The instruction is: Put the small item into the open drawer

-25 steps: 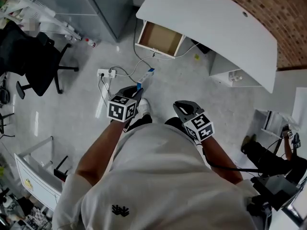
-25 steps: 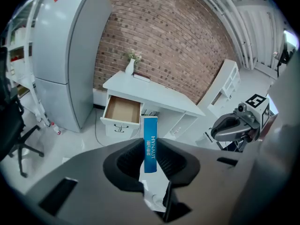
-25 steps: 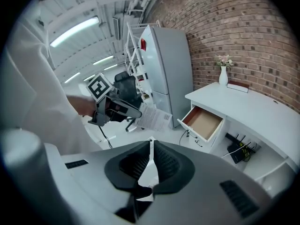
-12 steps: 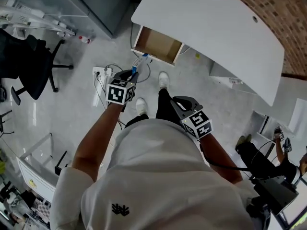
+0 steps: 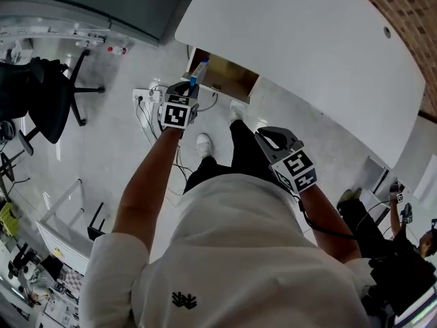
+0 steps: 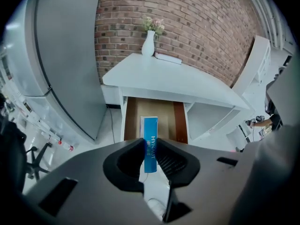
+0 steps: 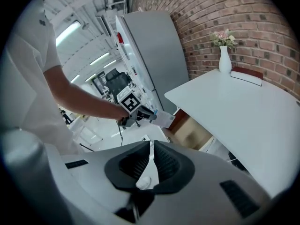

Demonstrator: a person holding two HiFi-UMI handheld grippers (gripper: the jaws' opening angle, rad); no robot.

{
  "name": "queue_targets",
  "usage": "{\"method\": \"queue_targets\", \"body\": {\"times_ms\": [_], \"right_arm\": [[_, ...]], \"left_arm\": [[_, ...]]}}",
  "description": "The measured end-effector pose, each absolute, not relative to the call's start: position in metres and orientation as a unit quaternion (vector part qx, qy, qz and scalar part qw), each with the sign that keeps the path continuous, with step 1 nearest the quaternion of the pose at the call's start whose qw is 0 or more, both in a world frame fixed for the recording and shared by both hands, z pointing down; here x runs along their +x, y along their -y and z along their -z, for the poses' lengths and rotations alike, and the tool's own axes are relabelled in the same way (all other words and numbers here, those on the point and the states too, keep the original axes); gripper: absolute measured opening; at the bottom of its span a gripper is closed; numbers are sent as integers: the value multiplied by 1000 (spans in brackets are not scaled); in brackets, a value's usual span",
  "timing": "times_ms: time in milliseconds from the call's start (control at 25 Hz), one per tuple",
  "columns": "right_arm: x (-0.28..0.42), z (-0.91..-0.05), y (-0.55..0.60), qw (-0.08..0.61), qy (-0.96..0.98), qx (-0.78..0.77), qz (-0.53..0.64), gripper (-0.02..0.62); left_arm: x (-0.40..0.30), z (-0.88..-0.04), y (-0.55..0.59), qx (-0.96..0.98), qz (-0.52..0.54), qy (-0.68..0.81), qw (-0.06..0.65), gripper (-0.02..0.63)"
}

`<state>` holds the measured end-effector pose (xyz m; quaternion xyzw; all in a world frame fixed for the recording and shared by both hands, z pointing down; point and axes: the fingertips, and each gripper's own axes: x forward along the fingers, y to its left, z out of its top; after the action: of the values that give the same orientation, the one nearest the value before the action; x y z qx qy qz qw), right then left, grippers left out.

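Blue-and-white cardboard, the small box (image 5: 199, 69), sat clamped in my left gripper (image 5: 192, 84) in the head view. It was near the upper middle of the frame, held off the floor just at the front corner of the open drawer (image 5: 231, 80) under the white desk (image 5: 307, 39). My right gripper (image 5: 272, 137) hung right of centre, well apart from the drawer. In the left gripper view the jaws were clenched on the box's lower end. The box stood upright at centre frame with the drawer's brown bottom behind it, and a white vase (image 6: 148, 43) stood on the desk near the top. In the right gripper view those jaws were pressed together with nothing between them, and the box showed left of centre, not yet inside the drawer.
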<state>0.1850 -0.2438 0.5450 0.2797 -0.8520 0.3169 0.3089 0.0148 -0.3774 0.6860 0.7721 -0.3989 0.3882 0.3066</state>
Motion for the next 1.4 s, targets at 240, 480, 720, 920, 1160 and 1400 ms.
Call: {"method": "queue_targets", "body": {"times_ms": [240,480,720,920,1160,1400], "right_arm": [[208,-583,264,324,840,263,-346,49],[223,-603,276,341,827,259,-366,49],[228,-619,280,345,817,259,-382,49],[225,-627,286,349,815,252,-387,49],[220,-631,291,350,814,250,-391,49],[218,-632,295,349,816,250,-388,49]], "left_arm": [[26,-761,415,756,-414,399,314,84],[28,-814,435,744,-429,390,332,84],[31,-840,446,740,-438,385,336,86],[30,-854,454,738,-442,382,337,86],[31,-854,458,741,-443,380,332,91],[32,-856,460,737,-449,384,328,124]]}}
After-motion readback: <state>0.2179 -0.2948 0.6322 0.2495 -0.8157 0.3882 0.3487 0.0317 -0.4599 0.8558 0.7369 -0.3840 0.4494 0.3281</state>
